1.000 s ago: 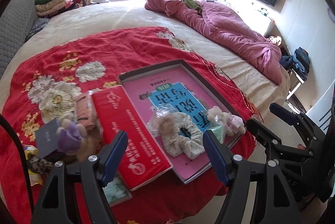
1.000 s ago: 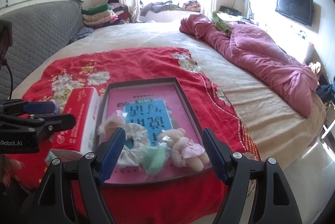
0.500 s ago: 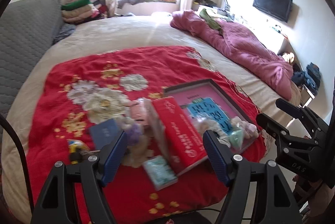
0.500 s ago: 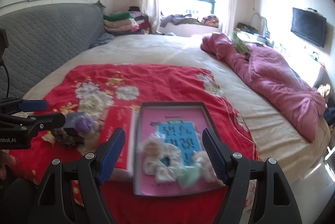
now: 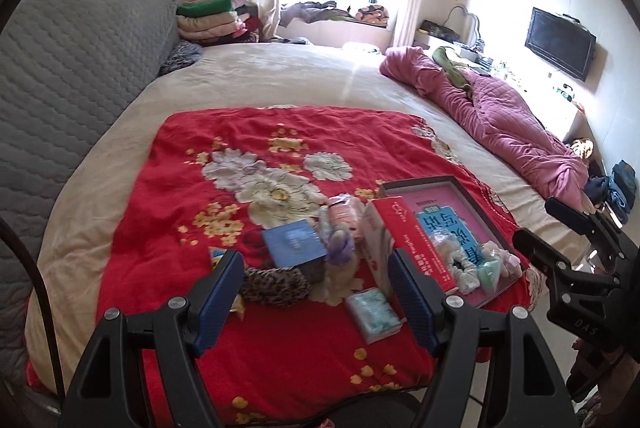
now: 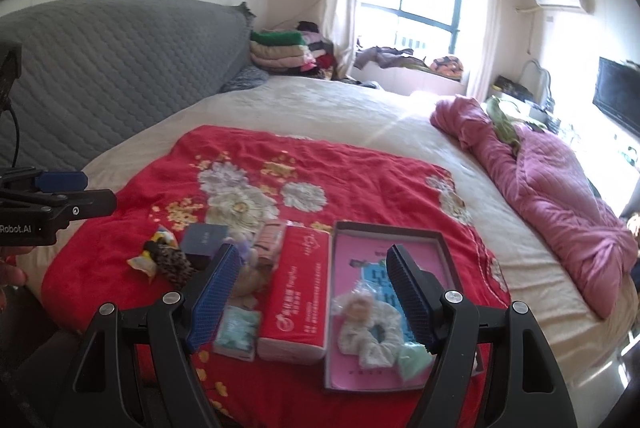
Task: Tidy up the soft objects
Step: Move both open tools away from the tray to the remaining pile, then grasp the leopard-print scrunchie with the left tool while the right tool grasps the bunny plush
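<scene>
A dark-rimmed tray (image 5: 460, 184) (image 6: 384, 226) with a pink lining lies on the red flowered blanket (image 5: 240, 148). In it lie a white floral scrunchie (image 5: 460, 264) (image 6: 372, 336), a mint-green soft piece (image 5: 490, 274) (image 6: 412, 364) and a small pink plush (image 5: 508, 262). Left of the tray are a red tissue pack (image 5: 412, 240) (image 6: 296, 292), a purple plush (image 5: 340, 246), a pink striped soft item (image 5: 344, 212) and a leopard scrunchie (image 5: 276, 284) (image 6: 170, 262). My left gripper (image 5: 316, 292) and right gripper (image 6: 312, 300) hover open and empty above the bed's near edge.
A blue box (image 5: 294, 242), a mint tissue packet (image 5: 372, 314) and a yellow wrapper (image 5: 216, 254) lie among the soft things. A crumpled pink quilt (image 5: 500, 124) runs along the bed's right side. A grey padded headboard (image 5: 80, 68) stands at the left.
Both grippers have drawn back and risen from the tray, so more of the bed shows. The left view has swung left toward the pile. Both jaws stay as wide as before.
</scene>
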The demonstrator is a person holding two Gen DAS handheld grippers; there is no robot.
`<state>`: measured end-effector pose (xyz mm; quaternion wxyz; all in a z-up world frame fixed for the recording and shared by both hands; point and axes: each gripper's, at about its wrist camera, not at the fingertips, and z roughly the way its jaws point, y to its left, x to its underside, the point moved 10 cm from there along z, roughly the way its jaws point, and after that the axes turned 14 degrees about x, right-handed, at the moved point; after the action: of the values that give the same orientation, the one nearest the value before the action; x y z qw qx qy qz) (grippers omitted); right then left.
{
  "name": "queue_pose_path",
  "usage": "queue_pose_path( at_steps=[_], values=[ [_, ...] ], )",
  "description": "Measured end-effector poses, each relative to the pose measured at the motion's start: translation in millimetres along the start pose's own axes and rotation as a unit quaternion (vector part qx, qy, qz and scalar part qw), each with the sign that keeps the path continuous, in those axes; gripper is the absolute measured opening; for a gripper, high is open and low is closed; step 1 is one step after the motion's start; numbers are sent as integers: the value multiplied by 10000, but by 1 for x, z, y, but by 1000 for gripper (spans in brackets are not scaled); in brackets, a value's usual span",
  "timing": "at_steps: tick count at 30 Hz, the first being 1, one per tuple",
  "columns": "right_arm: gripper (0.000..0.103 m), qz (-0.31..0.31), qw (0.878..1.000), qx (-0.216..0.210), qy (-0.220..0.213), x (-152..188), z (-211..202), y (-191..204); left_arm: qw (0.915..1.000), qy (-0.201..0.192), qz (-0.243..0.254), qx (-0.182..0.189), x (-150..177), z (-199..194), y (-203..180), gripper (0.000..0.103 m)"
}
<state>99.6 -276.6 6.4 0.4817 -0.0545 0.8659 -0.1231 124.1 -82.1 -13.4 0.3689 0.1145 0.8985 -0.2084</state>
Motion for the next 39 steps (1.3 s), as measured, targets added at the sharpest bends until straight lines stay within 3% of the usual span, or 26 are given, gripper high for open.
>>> queue_pose_path(
  at_steps=[17,27,39],
  values=[
    [77,-419,9988,-256,69,-1,15,41,9992,16,-329,-215,19,-6,52,74],
    [77,-810,9946,-518,379,25,58,88,9981,386,-469,-124,49,31,74,74],
    [77,-1039,9902,-682,637,45,99,112,9957,713,-597,-7,68,71,87,74]
  ],
)
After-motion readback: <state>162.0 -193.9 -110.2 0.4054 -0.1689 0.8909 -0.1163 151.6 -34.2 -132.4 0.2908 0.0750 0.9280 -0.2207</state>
